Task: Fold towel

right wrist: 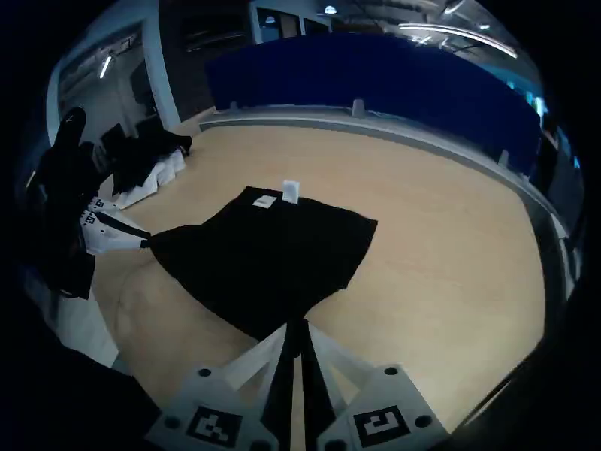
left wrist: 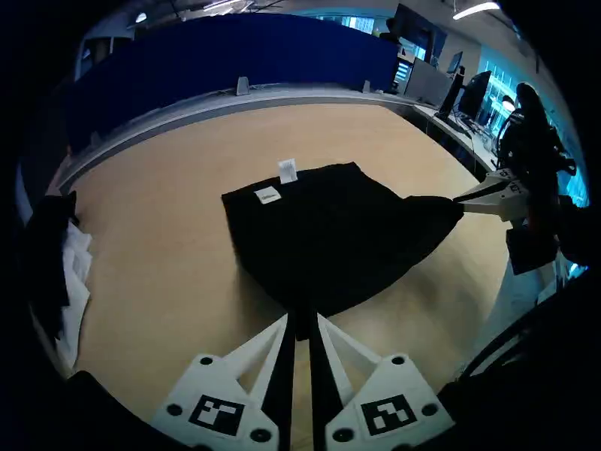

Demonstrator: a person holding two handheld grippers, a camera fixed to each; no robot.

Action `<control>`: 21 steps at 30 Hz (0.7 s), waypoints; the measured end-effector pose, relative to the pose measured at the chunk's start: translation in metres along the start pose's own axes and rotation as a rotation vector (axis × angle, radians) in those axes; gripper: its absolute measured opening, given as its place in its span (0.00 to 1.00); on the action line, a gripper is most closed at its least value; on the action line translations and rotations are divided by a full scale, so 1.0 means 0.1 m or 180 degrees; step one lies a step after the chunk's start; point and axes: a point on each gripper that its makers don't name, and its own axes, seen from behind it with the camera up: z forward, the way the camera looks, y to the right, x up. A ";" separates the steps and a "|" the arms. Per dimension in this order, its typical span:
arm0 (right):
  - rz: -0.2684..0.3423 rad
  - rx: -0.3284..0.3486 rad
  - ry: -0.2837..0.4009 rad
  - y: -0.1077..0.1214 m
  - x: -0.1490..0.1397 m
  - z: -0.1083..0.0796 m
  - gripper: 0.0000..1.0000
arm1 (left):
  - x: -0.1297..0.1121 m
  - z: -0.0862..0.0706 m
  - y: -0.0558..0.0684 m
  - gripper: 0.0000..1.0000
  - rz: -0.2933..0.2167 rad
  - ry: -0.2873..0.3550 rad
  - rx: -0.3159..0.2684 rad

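A black towel (left wrist: pixel 330 233) lies spread on the light wooden table (left wrist: pixel 165 248), with two white tags (left wrist: pixel 286 171) at its far edge. In the left gripper view my left gripper (left wrist: pixel 302 319) is shut on the towel's near corner, which is lifted off the table. Farther right, my right gripper (left wrist: pixel 462 201) pinches the towel's other corner. In the right gripper view the same towel (right wrist: pixel 263 252) stretches away from my right gripper (right wrist: pixel 297 327), shut on its corner, while the left gripper (right wrist: pixel 143 239) holds the left corner taut.
A heap of black and white cloth (left wrist: pixel 60 270) lies at the table's left edge, and it appears as a cloth pile (right wrist: pixel 146 167) in the right gripper view. A blue partition (left wrist: pixel 225 60) runs behind the table. Monitors (left wrist: pixel 469 94) stand at the far right.
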 end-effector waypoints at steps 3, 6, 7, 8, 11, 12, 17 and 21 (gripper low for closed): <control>0.0016 0.0014 -0.0036 -0.03 -0.03 -0.07 0.05 | -0.03 -0.07 0.04 0.12 -0.0031 -0.0023 -0.0032; 0.0030 0.0026 -0.0084 -0.04 -0.07 -0.09 0.05 | -0.07 -0.08 0.06 0.12 -0.0058 -0.0065 -0.0035; 0.0030 0.0022 -0.0097 -0.04 -0.08 -0.08 0.05 | -0.07 -0.07 0.06 0.12 -0.0064 -0.0069 -0.0031; 0.0031 0.0017 -0.0111 -0.04 -0.09 -0.08 0.05 | -0.07 -0.07 0.06 0.12 -0.0069 -0.0073 -0.0026; 0.0028 0.0005 -0.0145 -0.02 -0.08 -0.05 0.05 | -0.02 -0.05 0.05 0.12 -0.0086 -0.0067 -0.0013; 0.0028 0.0002 -0.0155 -0.01 -0.07 -0.05 0.05 | 0.00 -0.04 0.04 0.12 -0.0091 -0.0064 -0.0009; 0.0038 0.0016 -0.0191 0.06 0.05 0.01 0.05 | 0.15 0.01 -0.02 0.12 -0.0135 -0.0086 0.0001; 0.0023 0.0037 -0.0202 0.14 0.18 0.09 0.05 | 0.29 0.09 -0.10 0.12 -0.0140 -0.0097 0.0019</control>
